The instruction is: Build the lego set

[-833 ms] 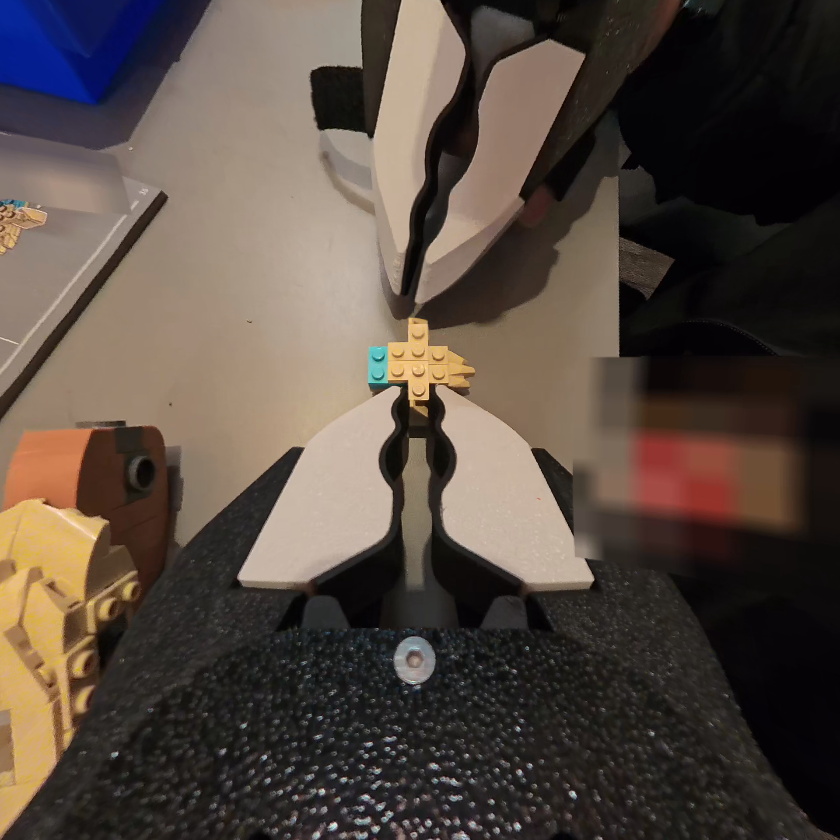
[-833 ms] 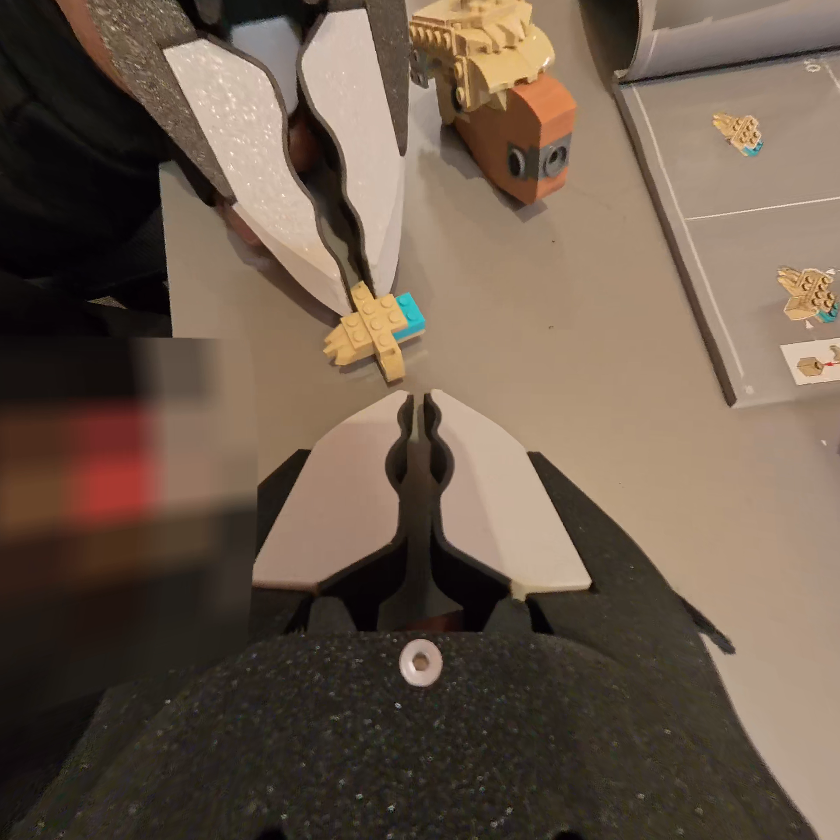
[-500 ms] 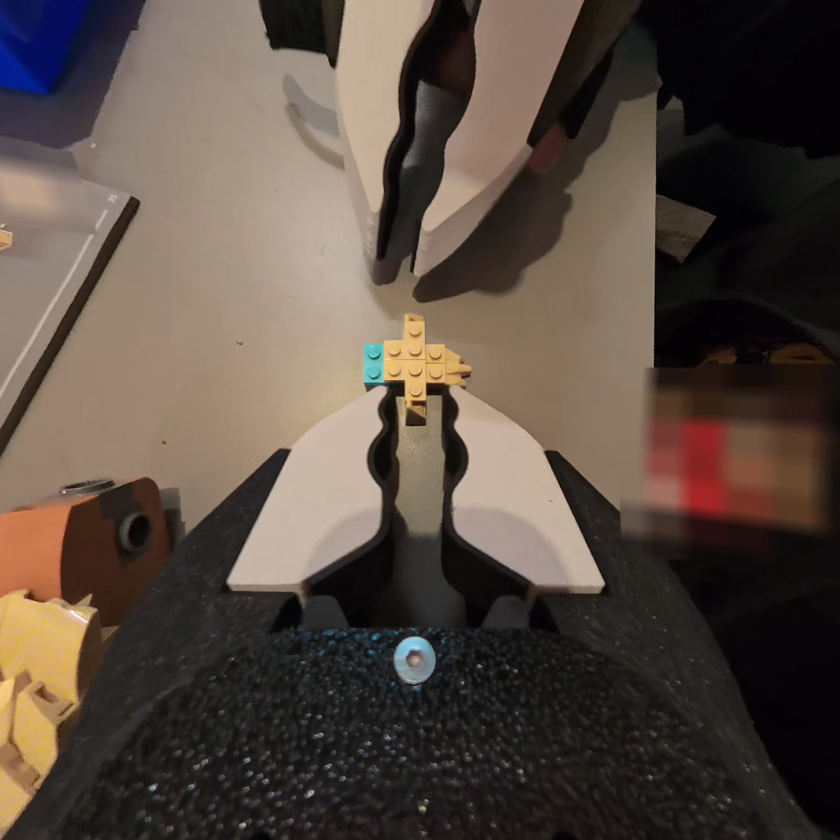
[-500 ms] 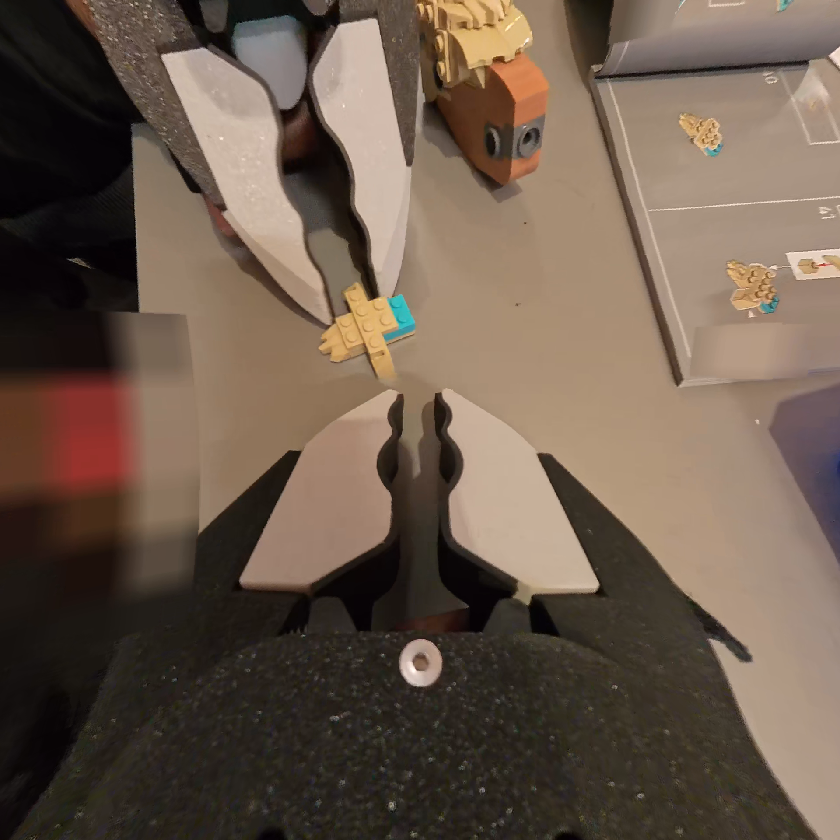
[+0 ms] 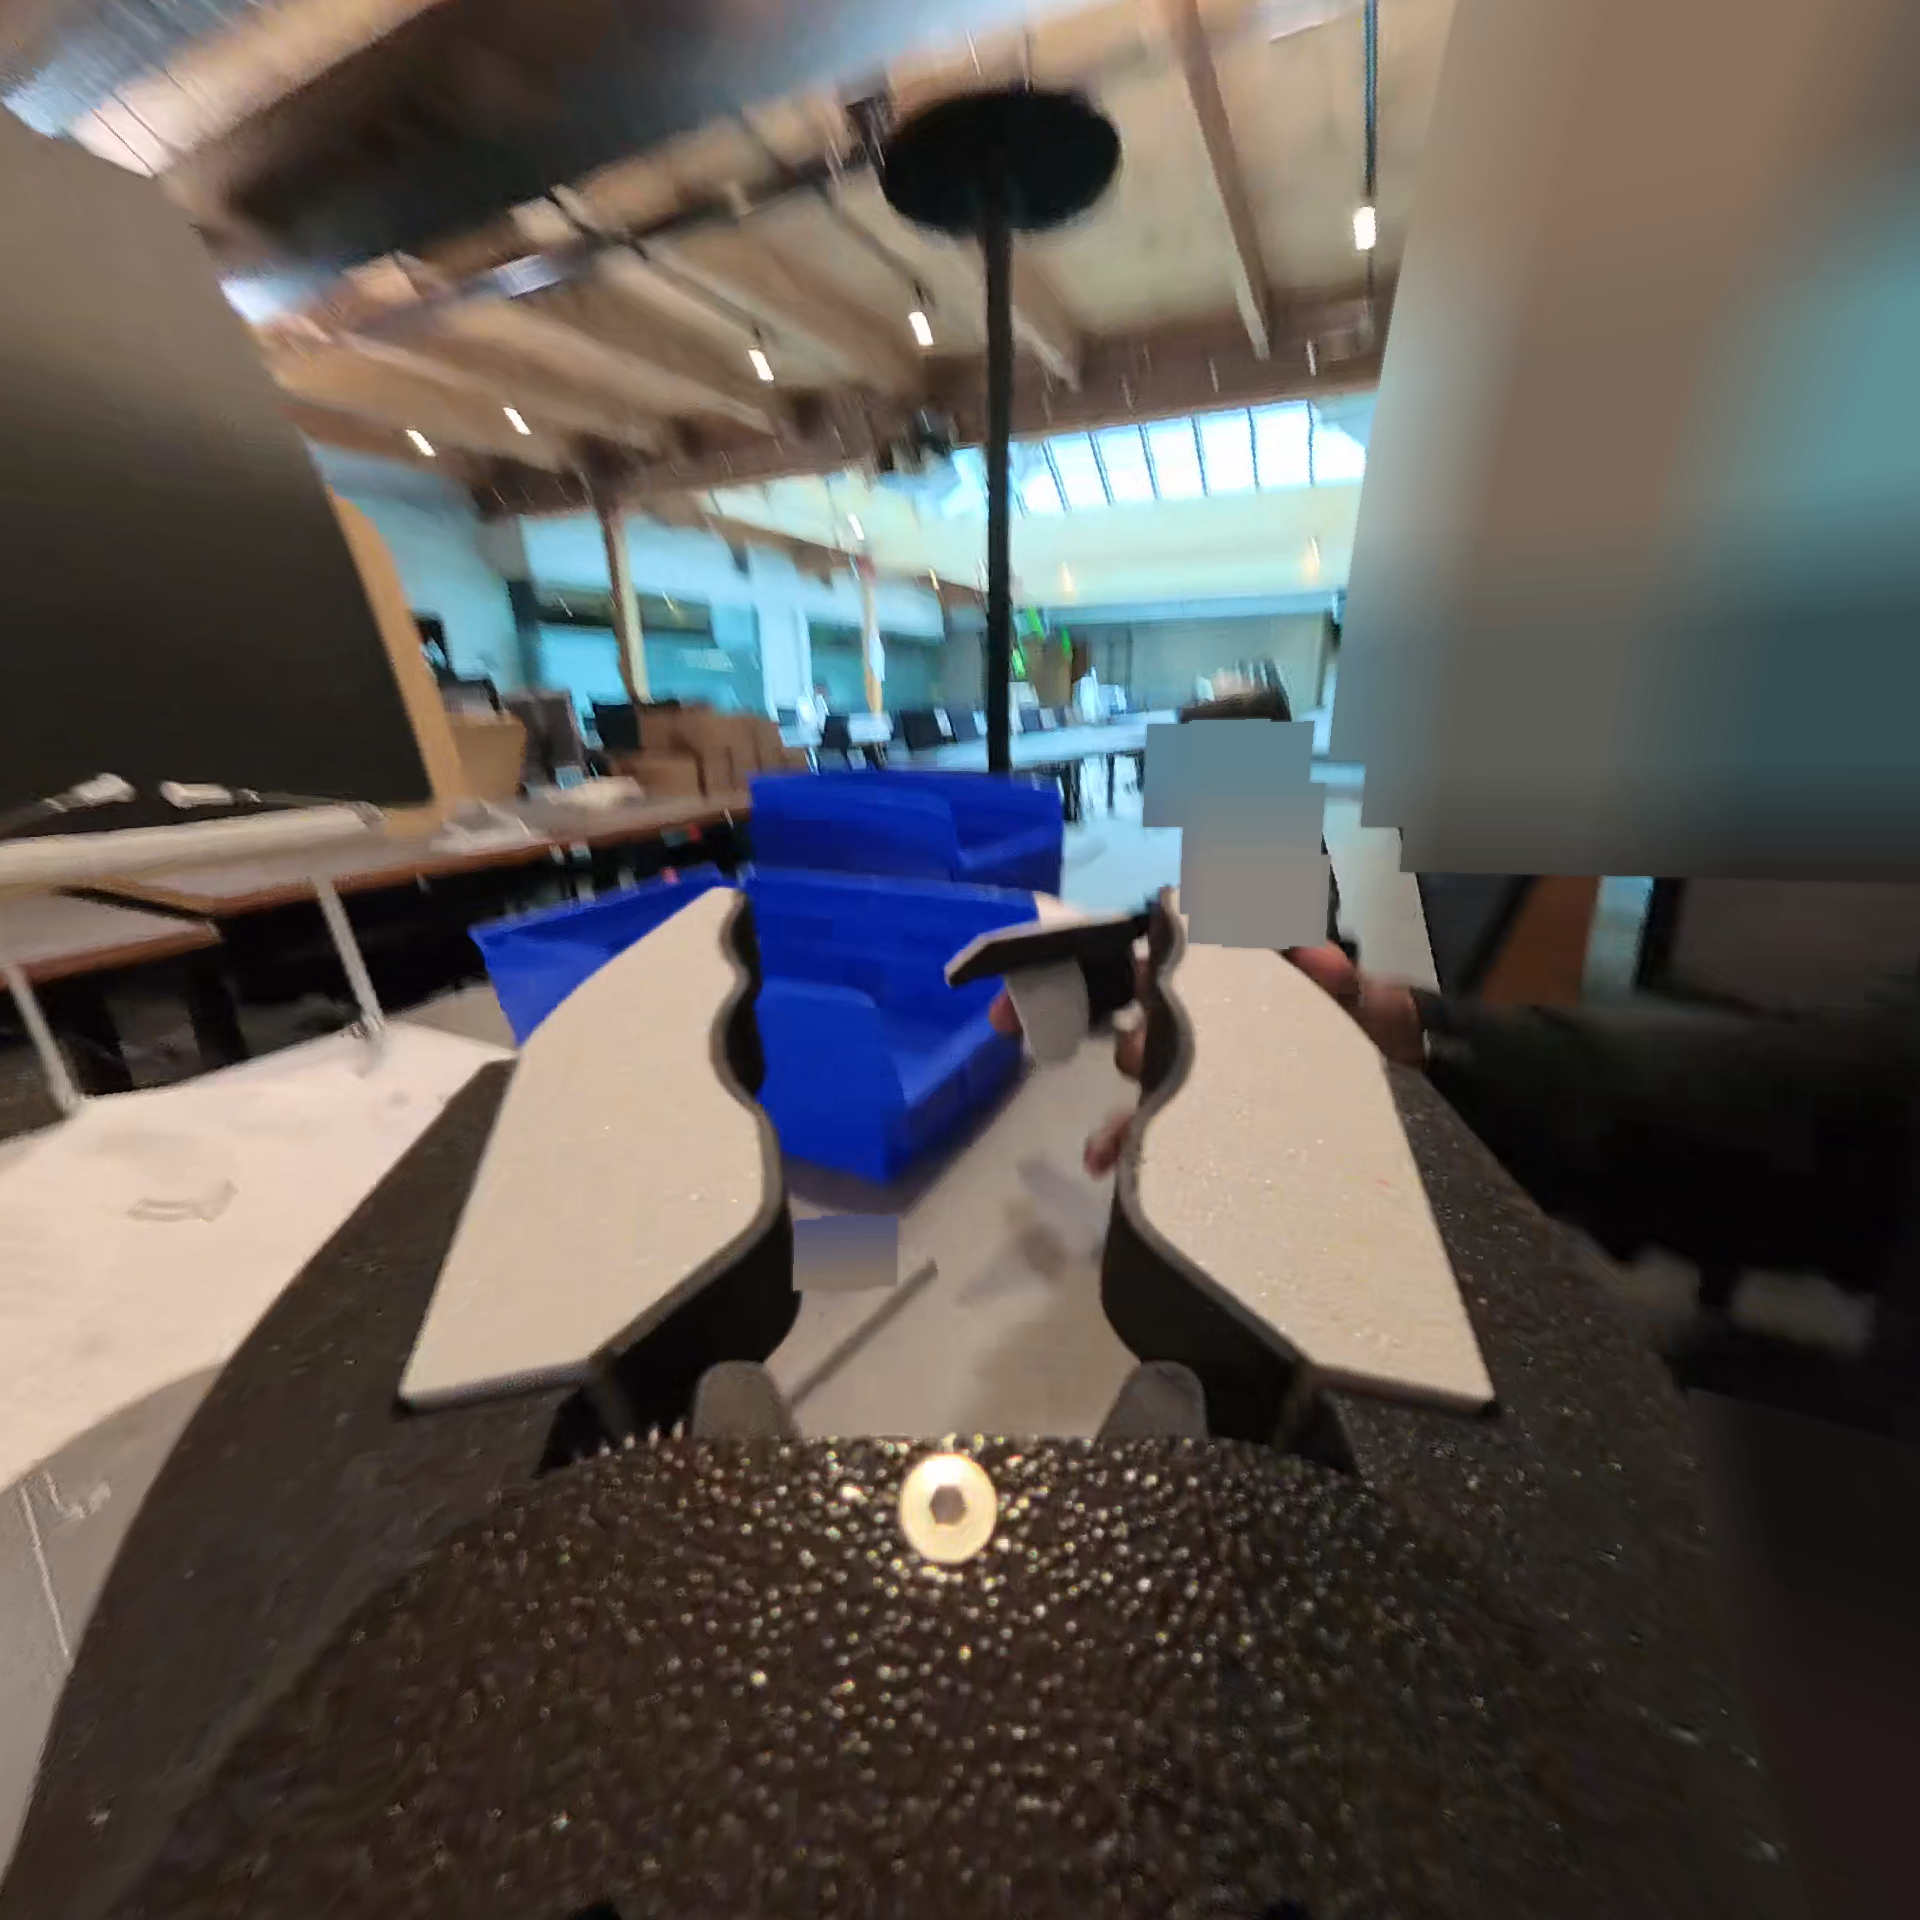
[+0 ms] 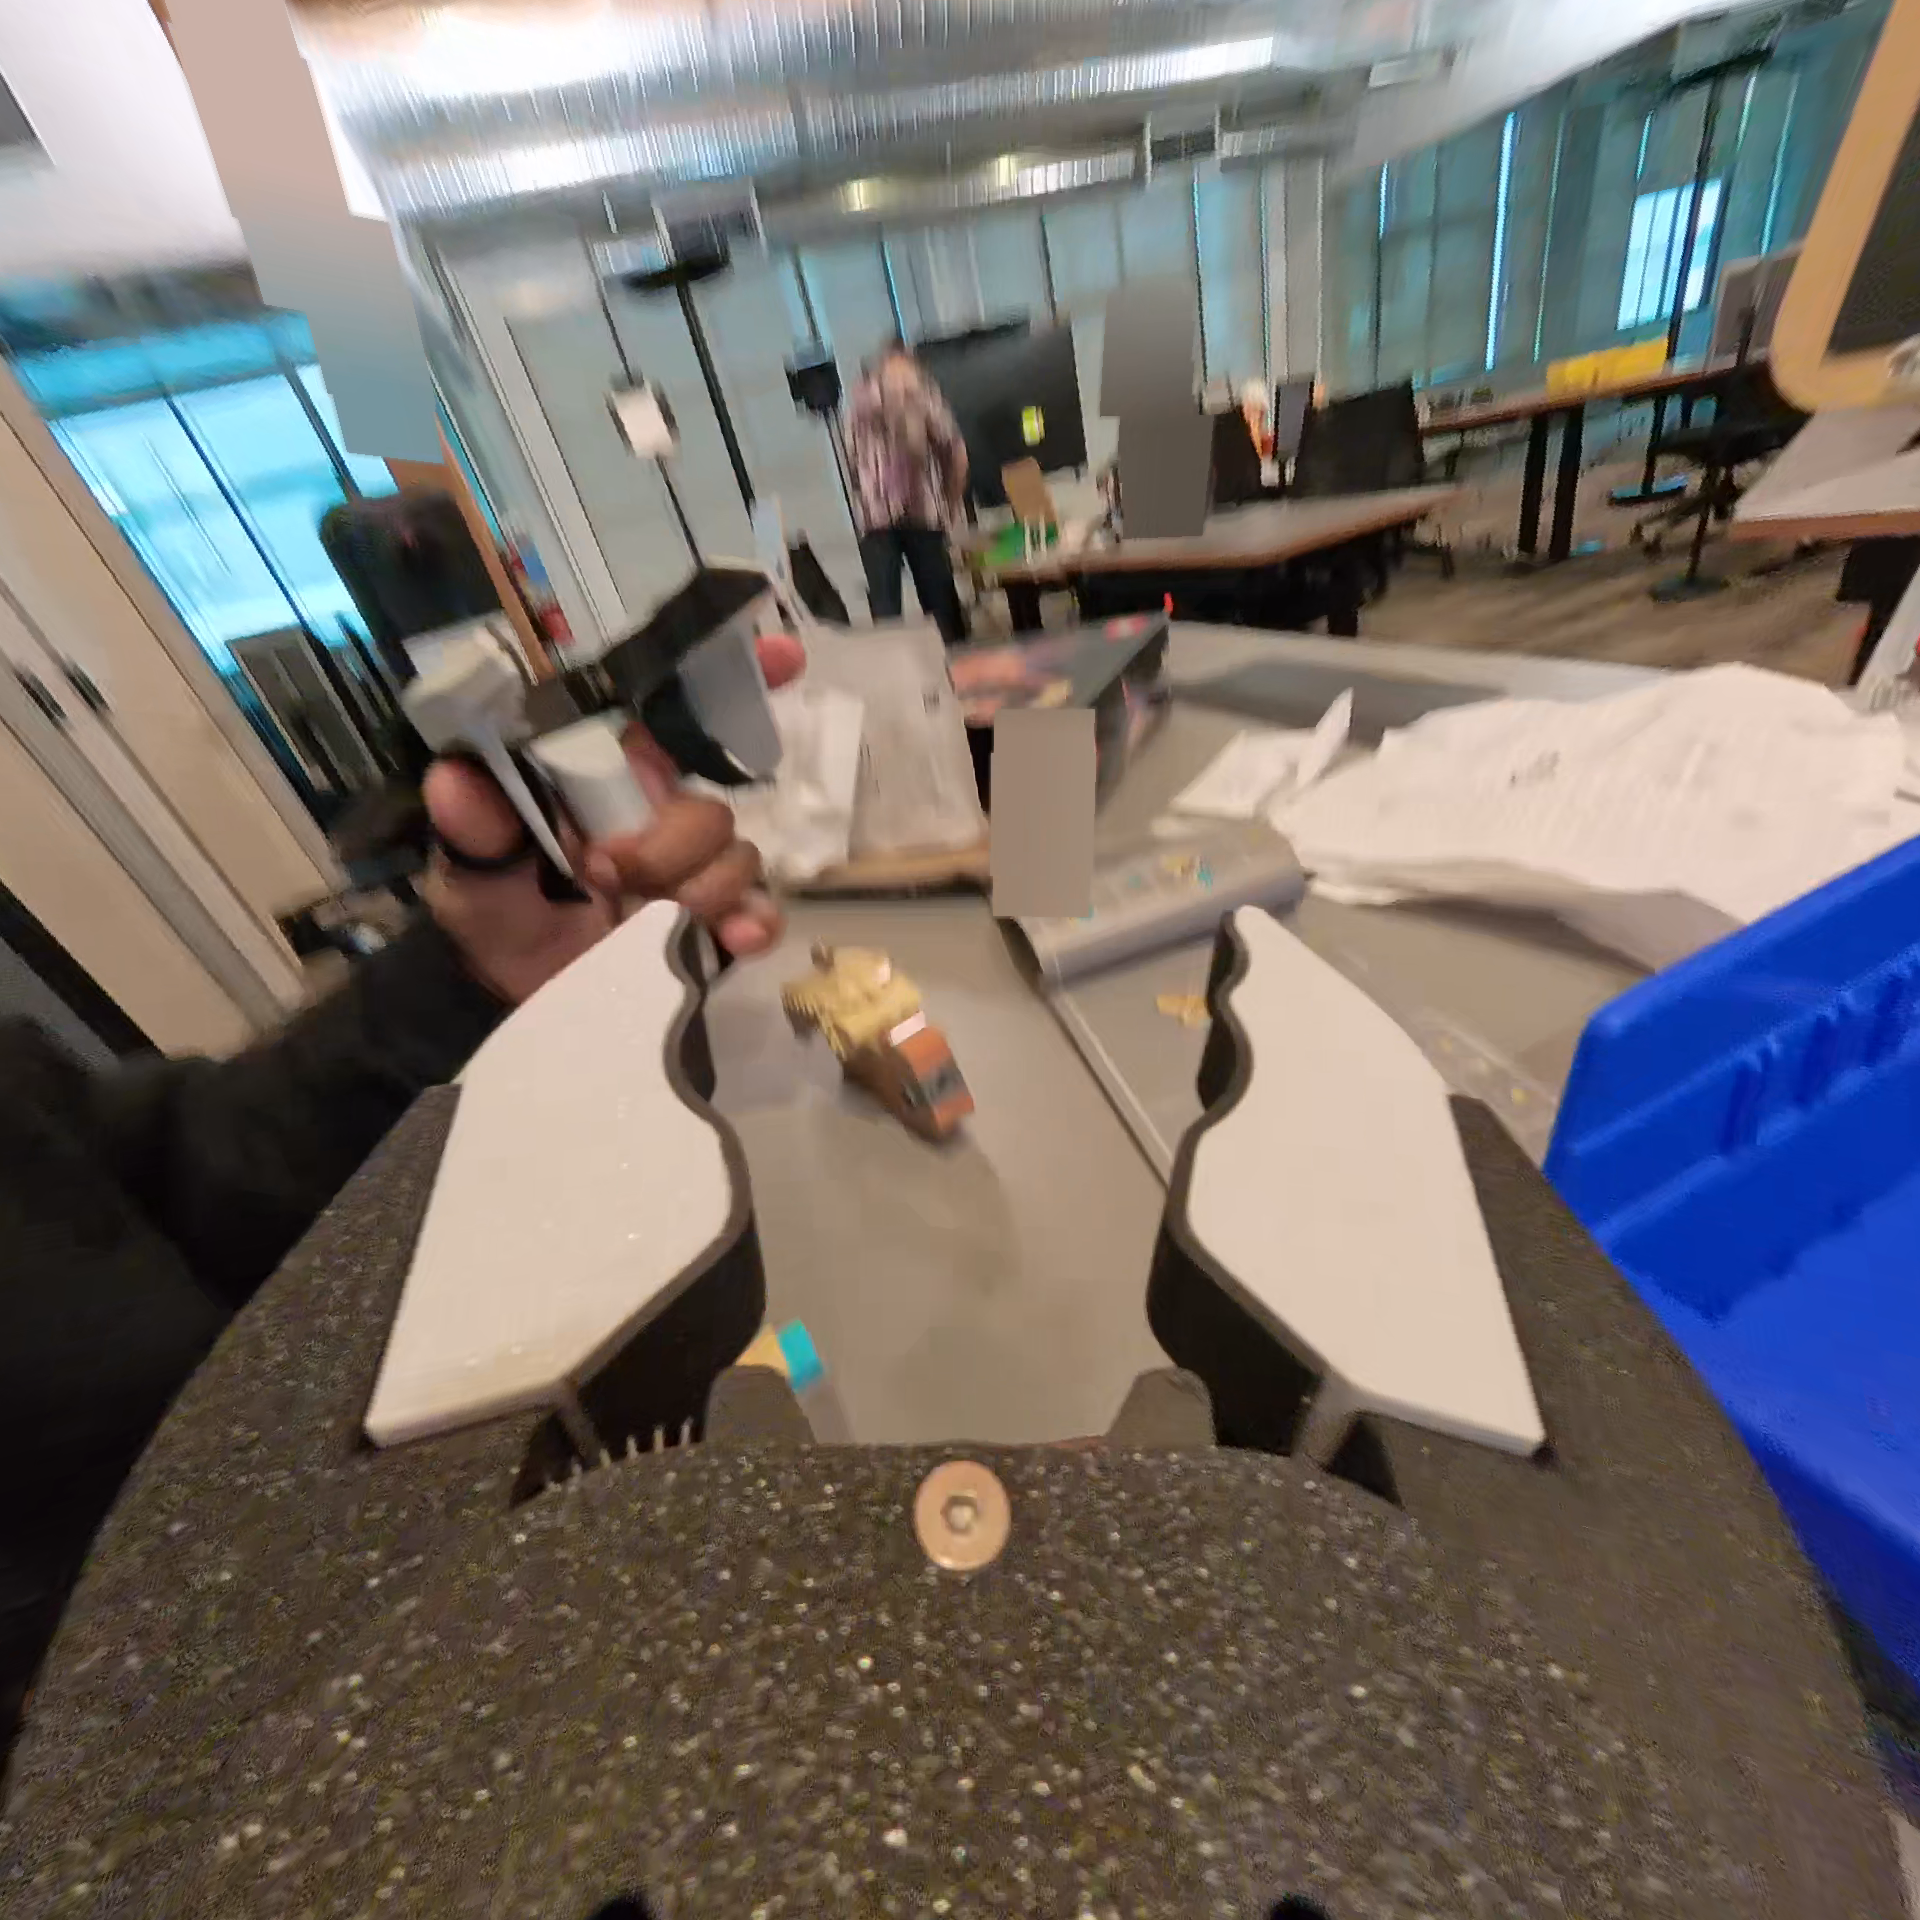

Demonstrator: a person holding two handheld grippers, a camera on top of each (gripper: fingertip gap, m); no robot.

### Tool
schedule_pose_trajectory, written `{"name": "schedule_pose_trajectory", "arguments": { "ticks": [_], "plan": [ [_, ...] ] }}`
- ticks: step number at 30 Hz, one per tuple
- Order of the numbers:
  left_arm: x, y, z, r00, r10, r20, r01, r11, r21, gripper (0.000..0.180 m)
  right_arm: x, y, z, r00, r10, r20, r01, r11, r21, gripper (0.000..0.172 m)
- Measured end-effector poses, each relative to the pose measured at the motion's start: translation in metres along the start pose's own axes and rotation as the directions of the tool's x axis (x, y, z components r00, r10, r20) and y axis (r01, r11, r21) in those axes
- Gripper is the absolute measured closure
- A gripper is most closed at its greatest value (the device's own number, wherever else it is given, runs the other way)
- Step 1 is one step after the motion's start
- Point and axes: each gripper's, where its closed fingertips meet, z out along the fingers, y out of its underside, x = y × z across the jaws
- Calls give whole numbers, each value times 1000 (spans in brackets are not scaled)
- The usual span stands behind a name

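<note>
Looking along the left tool [image 5: 951,914], we see its fingers spread wide with nothing between them; beyond them stand blue bins [image 5: 883,935] on the pale surface [image 5: 156,1195], and the other tool's handle shows just right of the bins, blurred. Along the right tool [image 6: 956,925], the fingers are also wide apart and bare. A tan and brown brick model [image 6: 883,1039] sits on the grey surface [image 6: 914,1247] beyond them, a hand [image 6: 582,862] left of the model, a booklet [image 6: 1195,1018] right of it.
</note>
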Motion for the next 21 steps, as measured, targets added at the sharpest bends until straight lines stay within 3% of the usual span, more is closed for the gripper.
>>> {"name": "schedule_pose_trajectory", "arguments": {
  "ticks": [2, 4, 8, 10, 12, 16, 21],
  "plan": [
    [-12, -19, 4, 999, -18, 31, 14, 993, 118, 98, 1, -21, 4, 998, 52, 33, -55, 994, 93, 67],
    [-29, -35, 7, 995, -18, 101, -3, 979, 204, 86, 2, -38, 9, 994, 85, 68, -95, 983, 160, 65],
    [-63, -66, 3, 973, -34, 227, -41, 948, 317, 78, 5, -58, 22, 994, 66, 83, -83, 970, 229, 68],
    [-79, -75, 2, 968, -68, 241, -15, 944, 329, 78, 8, -59, 28, 998, 13, 66, -27, 976, 217, 82],
    [-99, -68, 6, 955, -76, 286, 8, 973, 229, 87, 13, -57, 33, 998, -51, 40, 43, 983, 178, 97],
    [-122, -36, 27, 952, 136, 273, -115, 989, -88, 94, 27, -61, 27, 990, -142, 3, 139, 973, 182, 131],
    [-128, 22, 56, 903, 427, 39, -382, 843, -379, 90, 39, -48, 14, 963, -266, -33, 268, 951, 154, 141]
  ]
}}
